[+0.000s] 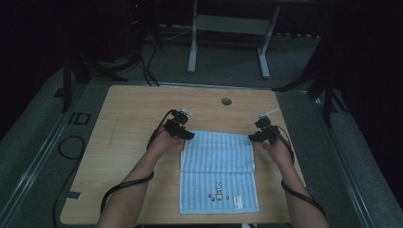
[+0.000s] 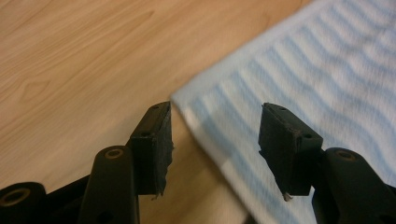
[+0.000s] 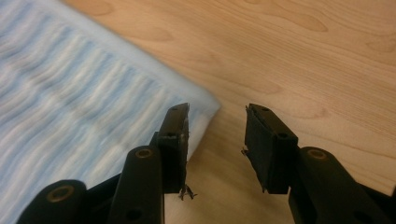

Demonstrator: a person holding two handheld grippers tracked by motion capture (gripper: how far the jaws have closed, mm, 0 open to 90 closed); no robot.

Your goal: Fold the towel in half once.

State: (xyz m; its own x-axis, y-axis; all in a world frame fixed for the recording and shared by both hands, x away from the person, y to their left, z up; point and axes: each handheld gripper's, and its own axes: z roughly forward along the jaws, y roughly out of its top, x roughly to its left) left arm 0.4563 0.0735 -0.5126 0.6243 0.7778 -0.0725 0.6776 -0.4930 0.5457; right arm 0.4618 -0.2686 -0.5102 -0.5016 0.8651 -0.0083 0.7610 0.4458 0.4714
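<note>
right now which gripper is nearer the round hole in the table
Right. The right gripper sits at the towel's far right corner, a little nearer the hole than the left gripper at the far left corner.

The wooden table [image 1: 128, 142] has a small round hole [image 1: 226, 101] near its far edge. Behind it, in the upper middle, a white metal frame [image 1: 228, 28] stands on the grey floor [image 1: 43, 109], and black cables [image 1: 147, 66] lie at the upper left.

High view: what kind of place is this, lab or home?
Likely a lab or recording room: a bare wooden table on grey carpet, dark curtains around, cables on the floor, and a white desk frame behind.
</note>
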